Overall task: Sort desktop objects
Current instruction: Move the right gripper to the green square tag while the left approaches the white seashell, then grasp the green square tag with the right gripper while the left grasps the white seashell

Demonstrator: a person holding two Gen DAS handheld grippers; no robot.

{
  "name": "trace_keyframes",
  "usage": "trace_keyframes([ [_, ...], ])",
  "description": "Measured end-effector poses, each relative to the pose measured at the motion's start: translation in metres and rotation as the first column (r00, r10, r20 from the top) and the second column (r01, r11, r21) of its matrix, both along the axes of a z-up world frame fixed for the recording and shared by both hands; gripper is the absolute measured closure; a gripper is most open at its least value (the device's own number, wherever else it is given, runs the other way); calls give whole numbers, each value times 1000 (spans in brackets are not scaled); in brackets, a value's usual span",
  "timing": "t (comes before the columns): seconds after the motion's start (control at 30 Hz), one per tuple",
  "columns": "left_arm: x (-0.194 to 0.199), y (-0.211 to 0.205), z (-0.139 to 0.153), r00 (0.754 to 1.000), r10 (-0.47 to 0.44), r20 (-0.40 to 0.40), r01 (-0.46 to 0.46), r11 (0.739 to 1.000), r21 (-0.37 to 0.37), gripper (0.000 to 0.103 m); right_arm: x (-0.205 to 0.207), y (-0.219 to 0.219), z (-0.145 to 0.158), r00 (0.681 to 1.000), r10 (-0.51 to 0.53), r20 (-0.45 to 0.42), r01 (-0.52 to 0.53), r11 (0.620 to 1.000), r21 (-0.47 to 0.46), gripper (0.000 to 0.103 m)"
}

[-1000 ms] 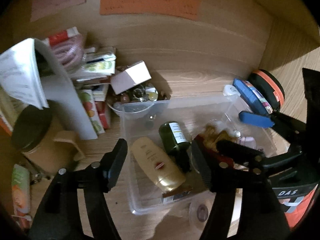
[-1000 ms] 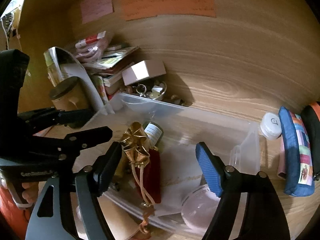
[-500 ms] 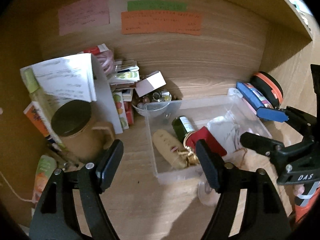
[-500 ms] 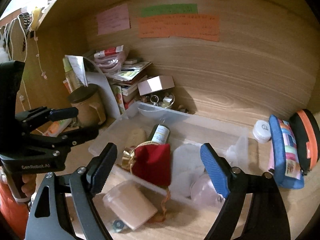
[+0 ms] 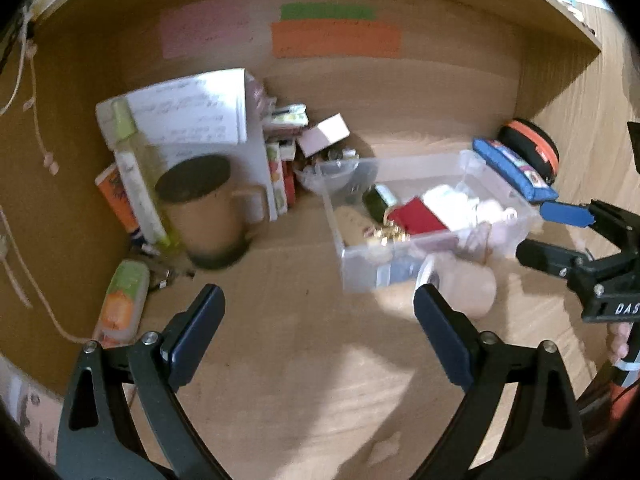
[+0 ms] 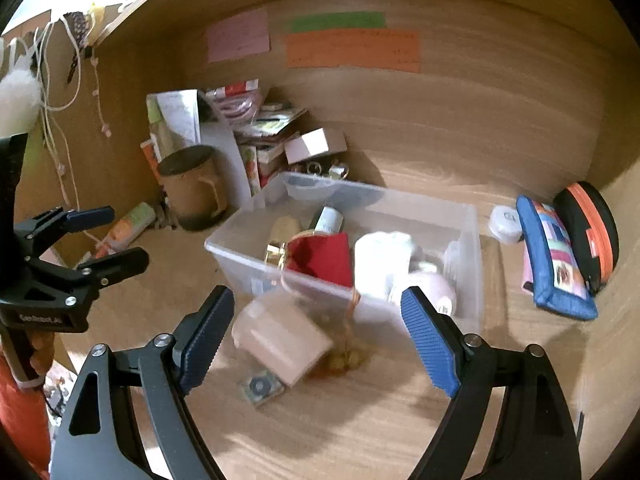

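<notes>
A clear plastic bin (image 5: 496, 184) (image 6: 468, 240) sits on the wooden desk. It holds a red pouch (image 5: 418, 218) (image 6: 324, 254) with gold trim, a dark green bottle (image 5: 378, 200), a beige bottle (image 6: 285, 227) and white items. A pink jar (image 6: 280, 338) (image 5: 468, 288) lies on its side in front of the bin. My left gripper (image 5: 318, 328) is open and empty, back from the bin; it also shows in the right wrist view (image 6: 108, 236). My right gripper (image 6: 316, 328) is open and empty, above the pink jar; it also shows in the left wrist view (image 5: 548, 232).
A brown mug (image 5: 204, 208) (image 6: 192, 188), papers, a spray bottle (image 5: 136, 176) and stacked boxes crowd the back left corner. A blue pencil case (image 6: 554, 256) (image 5: 512, 168) and an orange-black case (image 6: 592, 232) lie at the right. A small flat item (image 6: 260, 388) lies by the jar.
Both grippers have pulled back and up from the bin. The red pouch, earlier lifted between the right fingers, now lies in the bin. Both grippers stay open.
</notes>
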State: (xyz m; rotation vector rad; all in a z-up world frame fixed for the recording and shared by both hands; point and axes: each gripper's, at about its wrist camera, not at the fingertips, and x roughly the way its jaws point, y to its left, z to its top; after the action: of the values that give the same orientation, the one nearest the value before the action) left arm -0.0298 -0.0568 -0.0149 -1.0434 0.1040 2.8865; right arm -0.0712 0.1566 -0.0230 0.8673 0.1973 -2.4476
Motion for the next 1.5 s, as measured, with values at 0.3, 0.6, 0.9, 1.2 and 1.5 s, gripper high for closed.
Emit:
trace_keyframes([
  [0.3, 31, -2, -45, 995, 21, 96, -19, 999, -28, 7, 26, -1, -29, 999, -12, 44, 12, 1000, 19, 20],
  [0.6, 59, 10, -78, 990, -8, 140, 12, 1000, -27, 7, 33, -8, -72, 987, -19, 156, 14, 999, 35, 20],
  [0.9, 69, 13, -93, 988, -56, 142, 55, 998, 12, 7, 28, -26, -94, 972, -17, 234, 9, 999, 35, 21],
  [1.2, 70, 8, -98, 990, -69, 126, 64, 997, 43, 35, 27, -47, -101, 968, -38, 250, 20, 997, 74, 32],
  [1.5, 75, 11, -97, 992, -93, 90, 91, 995, 29, 71, 28, -61, -104, 978, -109, 175, 81, 984, 160, 53],
])
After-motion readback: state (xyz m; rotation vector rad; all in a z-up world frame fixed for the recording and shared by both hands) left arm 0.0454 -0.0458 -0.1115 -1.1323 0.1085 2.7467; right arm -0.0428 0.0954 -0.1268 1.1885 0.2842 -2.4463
